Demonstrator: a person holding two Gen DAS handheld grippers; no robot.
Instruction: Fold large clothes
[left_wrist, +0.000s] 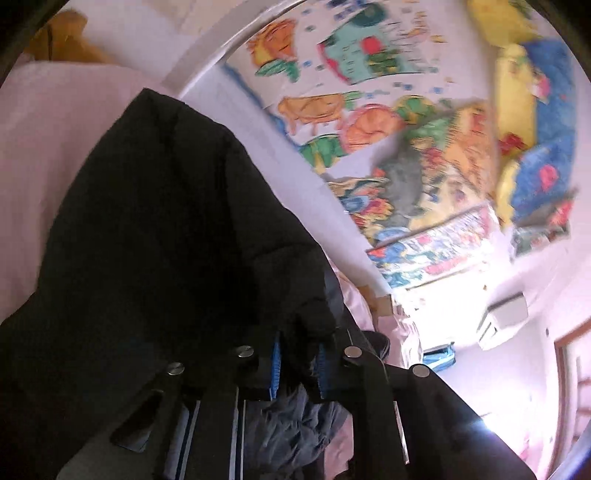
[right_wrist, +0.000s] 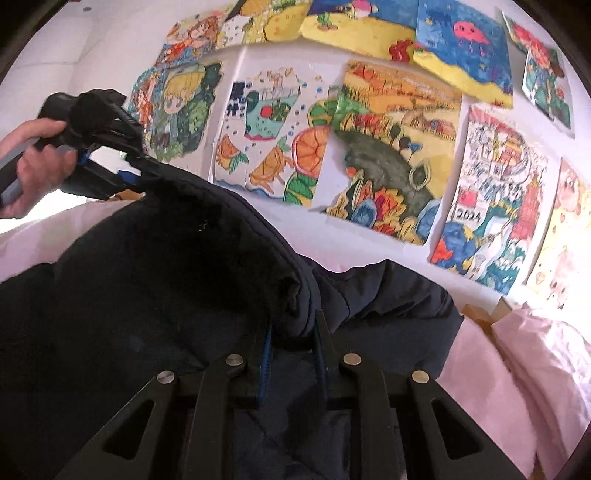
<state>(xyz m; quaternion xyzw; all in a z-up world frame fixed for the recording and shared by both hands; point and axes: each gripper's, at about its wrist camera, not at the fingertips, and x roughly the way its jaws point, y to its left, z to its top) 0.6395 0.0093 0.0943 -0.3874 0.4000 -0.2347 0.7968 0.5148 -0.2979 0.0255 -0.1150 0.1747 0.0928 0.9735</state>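
The right claw (right_wrist: 293, 332) sits closest to its camera, and it is pinching a thick fold of the black coat (right_wrist: 155, 266) between its two fingers. The coat bulges up right in front of the claw and spreads out to its left. More of it lies just past the claw on the right, near the pink bedding (right_wrist: 517, 369).

The left claw (left_wrist: 299, 350) is also shut tight on the coat (left_wrist: 155, 221). A fat lump of it sticks up between the blue pads (left_wrist: 275, 363). In the right camera, this left claw (right_wrist: 129, 168) shows up high and far to the left, held by the person's hand (right_wrist: 33, 162), and it grips an edge of the same coat. So the coat hangs between both claws, lifted off the bed. Past them, the wall (right_wrist: 110, 48) is full of bright drawings (right_wrist: 388, 147).

The left camera picture is blurry, so that claw is likely moving fast.

What could go wrong? The coat is puffy and looks heavy. The puffy cloth could slip out of a claw if one pulls too hard or swings too quickly. Then that side would drop and the fold would come out crooked. The hanging part could also bunch up under itself when it is laid down.
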